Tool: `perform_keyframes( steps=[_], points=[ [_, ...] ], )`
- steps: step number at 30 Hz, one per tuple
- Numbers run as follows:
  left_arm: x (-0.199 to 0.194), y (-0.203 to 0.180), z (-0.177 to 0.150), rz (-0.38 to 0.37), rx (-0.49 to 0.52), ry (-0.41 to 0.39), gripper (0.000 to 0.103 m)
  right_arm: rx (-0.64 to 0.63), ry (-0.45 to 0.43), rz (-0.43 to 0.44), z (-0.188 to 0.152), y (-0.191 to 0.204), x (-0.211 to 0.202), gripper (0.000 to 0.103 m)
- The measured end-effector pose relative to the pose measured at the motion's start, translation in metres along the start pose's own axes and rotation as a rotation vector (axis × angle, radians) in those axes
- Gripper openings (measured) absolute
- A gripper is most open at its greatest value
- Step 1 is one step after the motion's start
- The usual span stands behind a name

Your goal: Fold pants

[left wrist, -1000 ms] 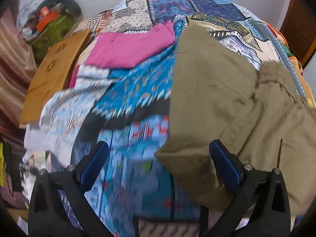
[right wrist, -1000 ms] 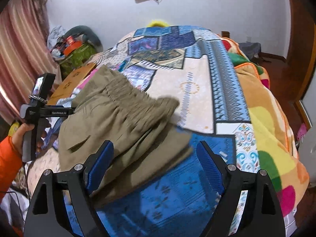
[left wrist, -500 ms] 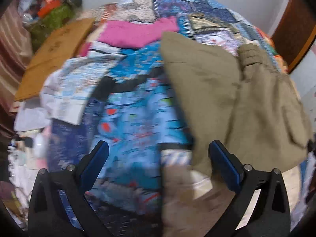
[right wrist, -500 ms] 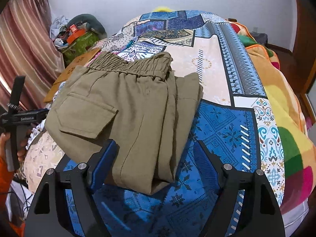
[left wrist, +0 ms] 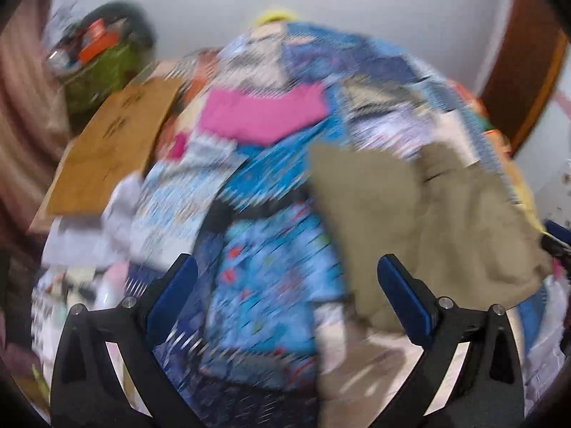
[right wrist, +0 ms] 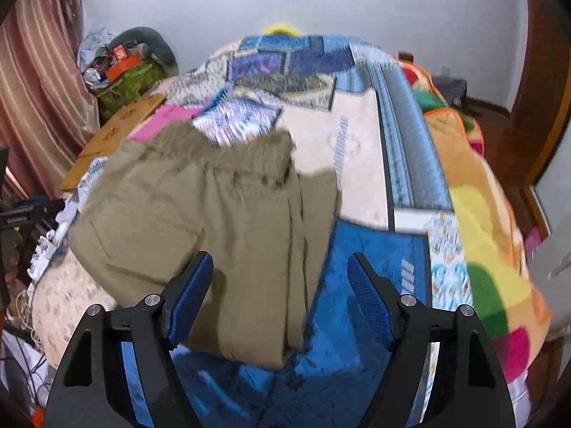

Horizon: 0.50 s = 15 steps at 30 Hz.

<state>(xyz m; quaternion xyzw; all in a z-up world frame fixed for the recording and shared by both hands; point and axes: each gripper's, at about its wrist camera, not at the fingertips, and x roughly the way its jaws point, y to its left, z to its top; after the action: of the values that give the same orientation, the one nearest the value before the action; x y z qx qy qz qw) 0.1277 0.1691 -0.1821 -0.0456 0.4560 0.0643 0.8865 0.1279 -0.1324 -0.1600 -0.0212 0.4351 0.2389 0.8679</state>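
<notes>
Olive pants (right wrist: 214, 221) now lie folded on the patchwork bed (right wrist: 364, 267), released: left tongs (left wrist: 285, 296) gape empty and have drawn back, right tongs (right wrist: 280, 292) have just been narrowing above the near edge, pads not pressing — fold likely nearly done.

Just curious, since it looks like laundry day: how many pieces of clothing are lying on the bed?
2 that I can make out: olive pants folded on the near left of the bedspread, and a pink garment beyond them by the left edge. The patterned covers could hide more.
</notes>
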Motion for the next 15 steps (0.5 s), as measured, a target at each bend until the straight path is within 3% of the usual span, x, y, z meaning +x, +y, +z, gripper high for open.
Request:
perform_keyframes(
  steps=[3,5,7,10,12,15],
  points=[
    [-0.004,-0.037,0.022,-0.092,0.083,-0.056,0.1,-0.033,-0.036,0.033,0.019,0.01,-0.002,0.074],
    [-0.001,-0.069,0.032,-0.139,0.158,-0.081,0.086,-0.053,-0.053,0.066,0.029,0.018,0.001,0.074],
    [0.009,-0.094,0.036,-0.176,0.214,-0.067,0.064,-0.077,-0.056,0.107,0.035,0.025,0.007,0.061],
    [0.029,-0.121,0.036,-0.246,0.252,-0.013,0.045,-0.097,-0.026,0.154,0.041,0.034,0.024,0.042],
    [0.044,-0.136,0.03,-0.266,0.279,0.031,0.045,-0.094,0.02,0.182,0.04,0.036,0.04,0.037],
    [0.067,-0.149,0.014,-0.217,0.334,0.076,0.046,-0.093,0.078,0.178,0.031,0.035,0.059,0.036]
  ],
)
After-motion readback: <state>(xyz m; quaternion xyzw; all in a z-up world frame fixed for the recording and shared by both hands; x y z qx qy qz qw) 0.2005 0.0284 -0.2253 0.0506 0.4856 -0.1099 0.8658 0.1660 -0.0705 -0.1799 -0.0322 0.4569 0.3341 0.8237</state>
